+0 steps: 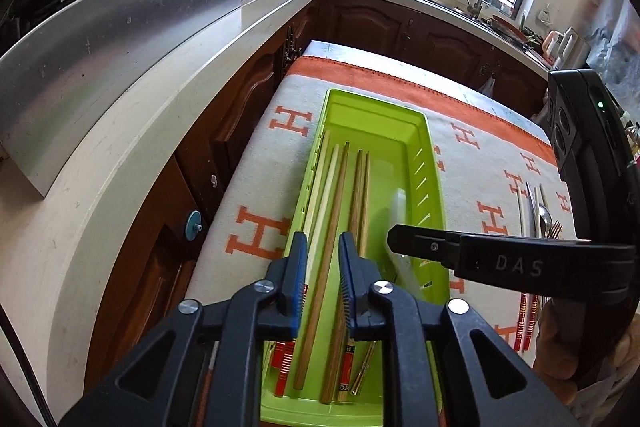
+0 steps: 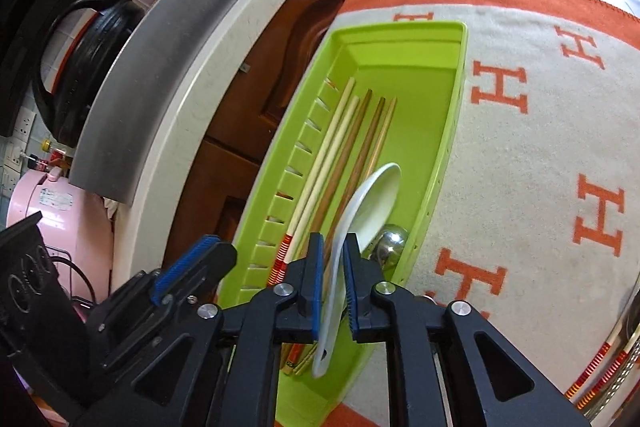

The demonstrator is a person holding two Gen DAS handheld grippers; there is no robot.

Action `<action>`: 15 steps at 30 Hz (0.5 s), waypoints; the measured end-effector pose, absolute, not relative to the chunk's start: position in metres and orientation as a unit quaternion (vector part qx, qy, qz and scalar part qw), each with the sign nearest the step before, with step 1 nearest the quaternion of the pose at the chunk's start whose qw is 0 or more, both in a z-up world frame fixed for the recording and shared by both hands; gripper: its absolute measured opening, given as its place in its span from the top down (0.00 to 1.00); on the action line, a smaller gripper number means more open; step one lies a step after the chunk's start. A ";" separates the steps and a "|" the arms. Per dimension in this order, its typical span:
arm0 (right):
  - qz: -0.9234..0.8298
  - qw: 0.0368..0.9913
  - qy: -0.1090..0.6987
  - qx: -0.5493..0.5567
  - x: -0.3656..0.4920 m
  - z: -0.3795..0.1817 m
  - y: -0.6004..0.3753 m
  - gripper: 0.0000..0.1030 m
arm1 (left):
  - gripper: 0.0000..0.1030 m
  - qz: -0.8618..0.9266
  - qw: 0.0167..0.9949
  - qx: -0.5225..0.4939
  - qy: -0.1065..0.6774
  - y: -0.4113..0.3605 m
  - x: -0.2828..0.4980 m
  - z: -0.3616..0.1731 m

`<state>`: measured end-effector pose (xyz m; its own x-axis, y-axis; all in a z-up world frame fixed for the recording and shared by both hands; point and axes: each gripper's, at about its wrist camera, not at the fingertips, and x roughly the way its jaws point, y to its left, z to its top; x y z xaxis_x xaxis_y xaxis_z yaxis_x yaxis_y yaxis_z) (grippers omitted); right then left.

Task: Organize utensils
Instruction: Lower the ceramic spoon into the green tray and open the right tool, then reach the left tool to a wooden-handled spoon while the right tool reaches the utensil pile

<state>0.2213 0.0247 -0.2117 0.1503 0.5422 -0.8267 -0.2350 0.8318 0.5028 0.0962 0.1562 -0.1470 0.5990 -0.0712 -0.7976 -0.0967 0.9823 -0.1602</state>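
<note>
the right claw (image 2: 334,255) had its jaws slightly parted around a white spoon (image 2: 366,211) over the green tray (image 2: 436,27). the left claw (image 1: 323,251) was slightly open and empty above the chopsticks (image 1: 324,247). probably the spoon could tip onto the metal spoon (image 2: 390,247) and slide crooked.

The right gripper (image 2: 333,251) hides the white spoon's (image 2: 372,203) handle.
</note>
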 end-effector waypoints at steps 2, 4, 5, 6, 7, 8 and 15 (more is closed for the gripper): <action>0.266 0.747 0.594 0.131 0.221 -0.212 0.024 0.78 | 0.83 0.007 0.888 -0.092 0.450 0.155 0.097 -0.148; 0.268 0.751 0.590 0.127 0.218 -0.209 0.023 0.75 | 0.83 0.003 0.887 -0.093 0.453 0.154 0.097 -0.148; 0.269 0.754 0.586 0.123 0.217 -0.207 0.022 0.74 | 0.83 0.000 0.886 -0.093 0.453 0.152 0.097 -0.147; 0.273 0.757 0.582 0.119 0.215 -0.204 0.020 0.74 | 0.83 -0.003 0.887 -0.093 0.453 0.150 0.097 -0.147; 0.275 0.759 0.578 0.115 0.212 -0.199 0.018 0.74 | 0.83 -0.005 0.887 -0.092 0.453 0.148 0.096 -0.146; 0.277 0.763 0.574 0.111 0.210 -0.196 0.016 0.74 | 0.82 -0.010 0.887 -0.091 0.452 0.145 0.095 -0.144; 0.267 0.789 0.544 0.100 0.193 -0.174 -0.017 0.74 | 0.82 -0.054 0.881 -0.096 0.461 0.121 0.091 -0.139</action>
